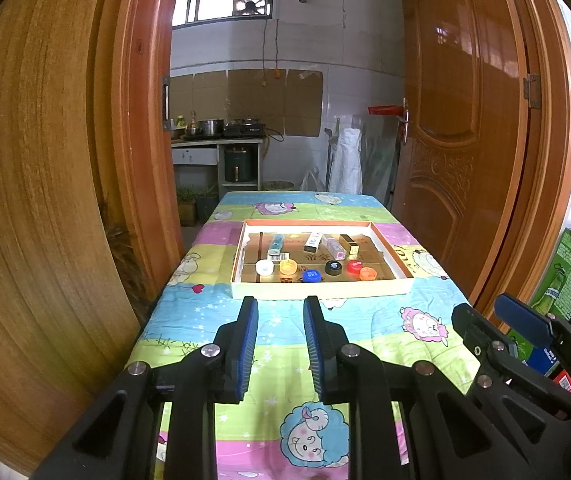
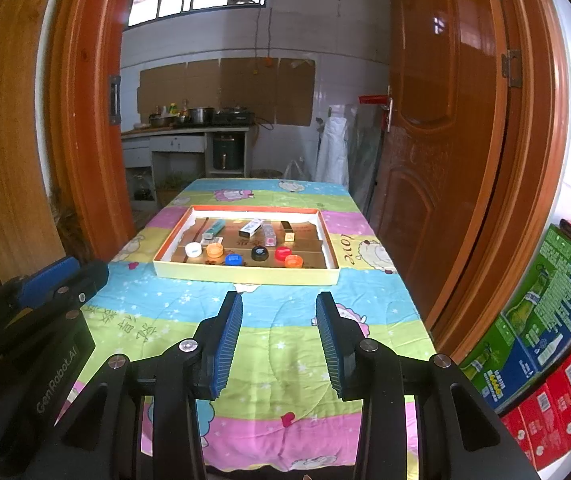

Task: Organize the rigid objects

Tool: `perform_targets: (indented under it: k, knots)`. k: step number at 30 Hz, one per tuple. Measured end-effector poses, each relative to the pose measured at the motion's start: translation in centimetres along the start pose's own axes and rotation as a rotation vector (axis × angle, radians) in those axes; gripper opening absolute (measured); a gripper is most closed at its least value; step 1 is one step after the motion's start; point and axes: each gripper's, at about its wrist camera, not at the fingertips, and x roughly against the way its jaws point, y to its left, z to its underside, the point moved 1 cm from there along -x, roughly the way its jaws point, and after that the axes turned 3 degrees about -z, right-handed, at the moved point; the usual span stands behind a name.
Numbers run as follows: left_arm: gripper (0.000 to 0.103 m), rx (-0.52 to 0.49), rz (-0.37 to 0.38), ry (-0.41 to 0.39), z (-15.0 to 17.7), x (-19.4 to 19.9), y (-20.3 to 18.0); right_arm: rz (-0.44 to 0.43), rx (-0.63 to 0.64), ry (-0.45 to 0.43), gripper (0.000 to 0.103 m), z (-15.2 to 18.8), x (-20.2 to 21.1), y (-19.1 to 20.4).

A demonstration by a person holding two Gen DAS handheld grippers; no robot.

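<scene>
1. Shallow rectangular cardboard tray with an orange inner rim and pale outer wall (image 1: 321, 290), resting on the tabletop (image 1: 285, 344), which is covered with a cartoon-sheep cloth. All of the task's small rigid objects lie inside it.
2. Near row of round plastic bottle caps: white (image 1: 264, 267), yellow-orange (image 1: 288, 267), blue (image 1: 311, 276), black (image 1: 333, 267), red (image 1: 354, 266) and orange (image 1: 368, 274). The red and orange caps touch or nearly touch; the others sit apart. Judged light, stiff and smooth, each cap is likely to slide or flip under an off-centre pinch, so a grip across the diameter on the ribbed side wall suits best.
3. Far row of small oblong items: a teal-and-white tube-like piece (image 1: 275, 244), a white-and-black carton (image 1: 312, 242), a clear pinkish box (image 1: 334, 249) and a dark box with gold trim (image 1: 349, 244). They appear to be thin card or hard plastic, though the view is too small to be sure. Judged light, and crushable if card, they are best held across the narrow sides at mid-length.
4. Left tool (image 1: 280, 308): blue-padded fingers apart, holding nothing, above the cloth short of the tray.
5. Right tool (image 2: 279, 304): fingers wider apart, also empty, likewise short of the tray.
6. Whether the rows are an end arrangement or a starting one cannot be settled here.
</scene>
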Motion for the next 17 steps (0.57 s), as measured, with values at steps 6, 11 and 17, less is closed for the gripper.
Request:
perform_targets:
  k: [6, 11, 17]
  knots:
    - [0.023, -0.001, 0.0, -0.001, 0.06, 0.11, 0.08, 0.0, 0.006, -0.002, 0.04, 0.04, 0.18, 0.33]
    - [0.023, -0.004, 0.006, -0.013, 0.22, 0.5, 0.02, -0.001, 0.007, -0.003, 0.04, 0.07, 0.24, 0.4]
    - [0.023, 0.003, 0.018, -0.008, 0.28, 0.53, 0.07, 0.0, 0.006, -0.002, 0.04, 0.09, 0.24, 0.44]
